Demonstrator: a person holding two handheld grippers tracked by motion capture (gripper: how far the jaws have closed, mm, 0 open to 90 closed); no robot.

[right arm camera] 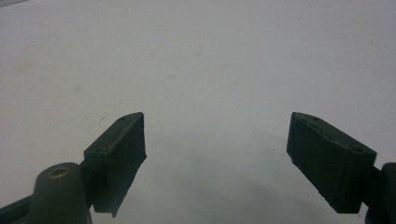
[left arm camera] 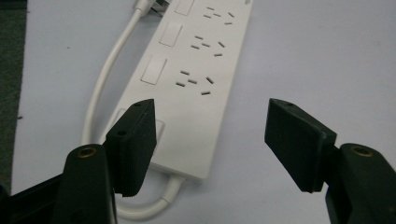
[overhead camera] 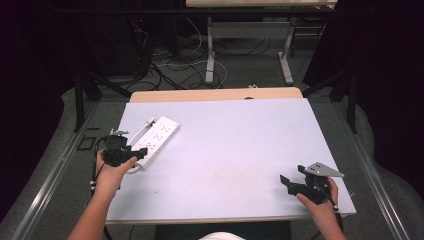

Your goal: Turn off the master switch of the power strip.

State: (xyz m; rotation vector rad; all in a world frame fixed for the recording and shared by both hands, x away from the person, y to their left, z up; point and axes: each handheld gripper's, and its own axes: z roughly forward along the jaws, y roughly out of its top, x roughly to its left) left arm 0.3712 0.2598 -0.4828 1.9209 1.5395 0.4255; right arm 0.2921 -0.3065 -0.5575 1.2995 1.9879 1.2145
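Observation:
A white power strip lies slanted on the pale table near its left edge, with several sockets and switches along it and a white cable looping out of its near end. My left gripper hovers over the strip's near end, open. In the left gripper view the jaws stand wide apart on either side of the power strip, with nothing between them. My right gripper is at the table's front right, open above bare table.
The table's far edge shows a wooden strip. Beyond it, cables lie on the floor around the white legs of another table. Dark frame bars stand to the left and right.

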